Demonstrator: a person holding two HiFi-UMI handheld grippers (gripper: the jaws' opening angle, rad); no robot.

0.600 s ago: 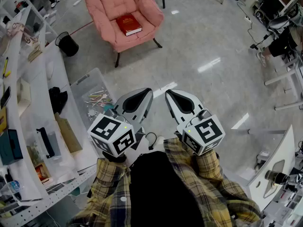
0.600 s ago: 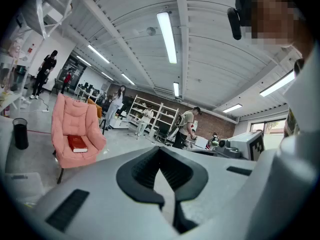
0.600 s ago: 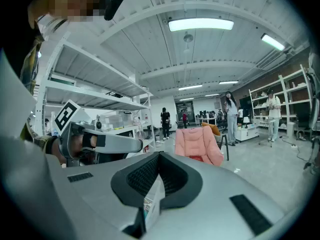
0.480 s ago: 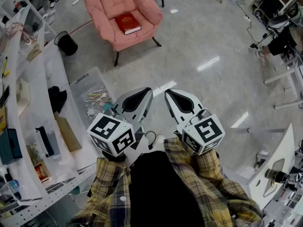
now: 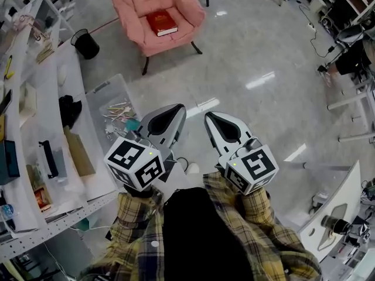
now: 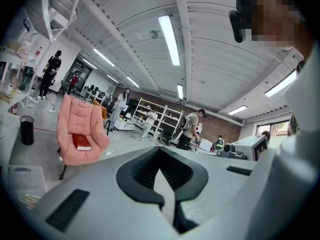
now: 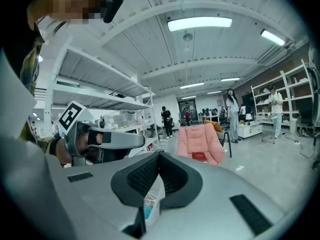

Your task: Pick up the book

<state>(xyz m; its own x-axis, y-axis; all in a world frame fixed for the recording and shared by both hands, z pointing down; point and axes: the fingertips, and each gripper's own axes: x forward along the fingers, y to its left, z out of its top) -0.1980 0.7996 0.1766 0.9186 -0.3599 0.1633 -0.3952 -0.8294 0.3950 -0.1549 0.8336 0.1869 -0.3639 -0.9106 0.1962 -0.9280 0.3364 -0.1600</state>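
Note:
A red book (image 5: 161,23) lies flat on the seat of a pink armchair (image 5: 137,2), far across the floor at the top of the head view. It also shows small in the left gripper view as the book (image 6: 81,142) and in the right gripper view as the book (image 7: 200,156). My left gripper (image 5: 174,111) and right gripper (image 5: 210,117) are held side by side close to my body, well short of the chair. Both are shut with nothing between the jaws. The right gripper view shows the left gripper (image 7: 107,140) beside it.
A black bin (image 5: 85,44) stands left of the chair. White shelving (image 5: 35,98) with clutter runs down the left, with a clear plastic box (image 5: 114,113) of small items by it. A white desk (image 5: 345,198) is at the right. Several people (image 6: 192,129) stand far off.
The head view has shifted a little, so the chair and book sit slightly higher in the frame. Both grippers stay shut, side by side.

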